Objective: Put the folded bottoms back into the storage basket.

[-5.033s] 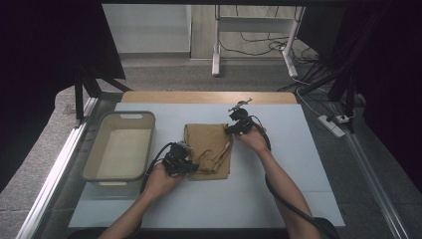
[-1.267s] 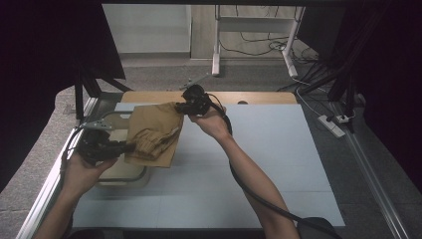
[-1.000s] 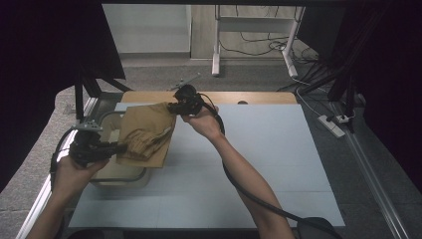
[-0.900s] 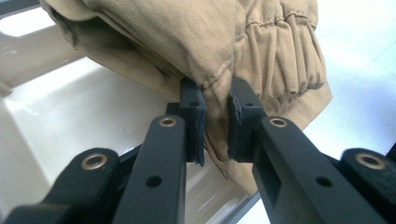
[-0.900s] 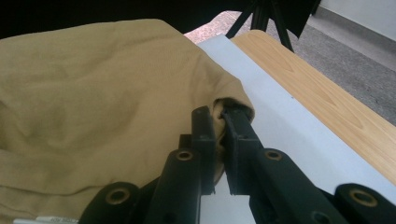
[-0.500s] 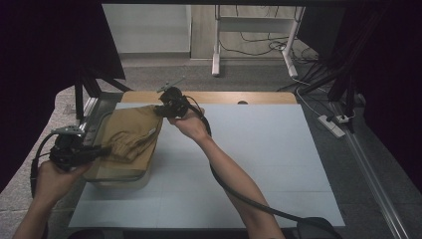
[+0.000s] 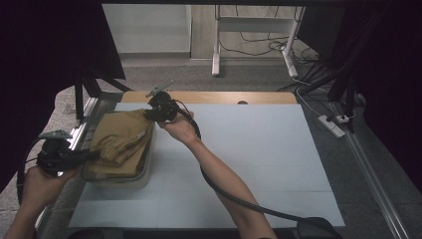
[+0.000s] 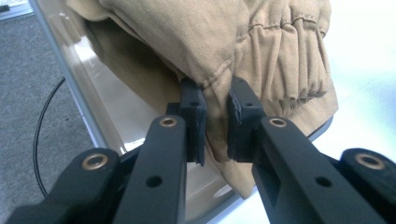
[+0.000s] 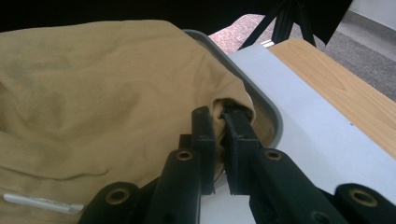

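A folded tan garment hangs over the clear plastic bin at the table's left, held at two ends. My left gripper is shut on its near-left edge; in the left gripper view the cloth is pinched between the pads, above the bin's wall. My right gripper is shut on the far corner. The right gripper view has that gripper biting a tan fold just inside the bin's rim.
The pale blue table mat spreads right of the bin. A wooden strip runs along the table's far edge. A cable trails from my right gripper across the mat. A metal rail borders the left side.
Both grippers carried the garment from the table's middle leftward; it now sits over the bin instead of lying flat on the mat.
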The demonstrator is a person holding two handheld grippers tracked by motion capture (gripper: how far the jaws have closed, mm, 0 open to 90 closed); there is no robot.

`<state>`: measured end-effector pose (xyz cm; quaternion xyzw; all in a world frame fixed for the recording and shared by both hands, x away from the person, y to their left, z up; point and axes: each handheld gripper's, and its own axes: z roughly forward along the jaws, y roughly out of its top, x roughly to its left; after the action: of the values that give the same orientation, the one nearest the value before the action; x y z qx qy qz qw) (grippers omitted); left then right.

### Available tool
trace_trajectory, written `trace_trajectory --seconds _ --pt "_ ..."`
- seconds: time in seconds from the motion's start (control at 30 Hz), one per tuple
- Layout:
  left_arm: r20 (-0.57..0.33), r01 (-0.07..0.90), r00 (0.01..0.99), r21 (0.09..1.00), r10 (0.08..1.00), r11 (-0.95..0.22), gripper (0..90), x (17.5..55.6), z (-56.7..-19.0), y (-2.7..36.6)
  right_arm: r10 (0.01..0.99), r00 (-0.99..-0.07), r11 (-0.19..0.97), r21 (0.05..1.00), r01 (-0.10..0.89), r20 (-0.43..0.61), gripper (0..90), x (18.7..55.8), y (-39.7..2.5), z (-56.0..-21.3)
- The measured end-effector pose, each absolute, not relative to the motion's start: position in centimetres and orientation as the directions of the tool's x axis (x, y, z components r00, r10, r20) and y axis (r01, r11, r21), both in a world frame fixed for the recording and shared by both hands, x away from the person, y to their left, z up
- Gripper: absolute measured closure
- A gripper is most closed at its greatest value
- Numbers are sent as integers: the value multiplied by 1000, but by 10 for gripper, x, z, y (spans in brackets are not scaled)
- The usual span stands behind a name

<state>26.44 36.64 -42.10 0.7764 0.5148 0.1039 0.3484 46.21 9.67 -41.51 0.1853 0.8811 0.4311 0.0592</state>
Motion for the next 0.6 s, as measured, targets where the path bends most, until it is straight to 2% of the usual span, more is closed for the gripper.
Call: trace_trajectory --seconds 0.6 --pt "-194 762 391 617 900 -198 782 267 -454 370 389 -920 585 759 287 47 840 467 119 -445"
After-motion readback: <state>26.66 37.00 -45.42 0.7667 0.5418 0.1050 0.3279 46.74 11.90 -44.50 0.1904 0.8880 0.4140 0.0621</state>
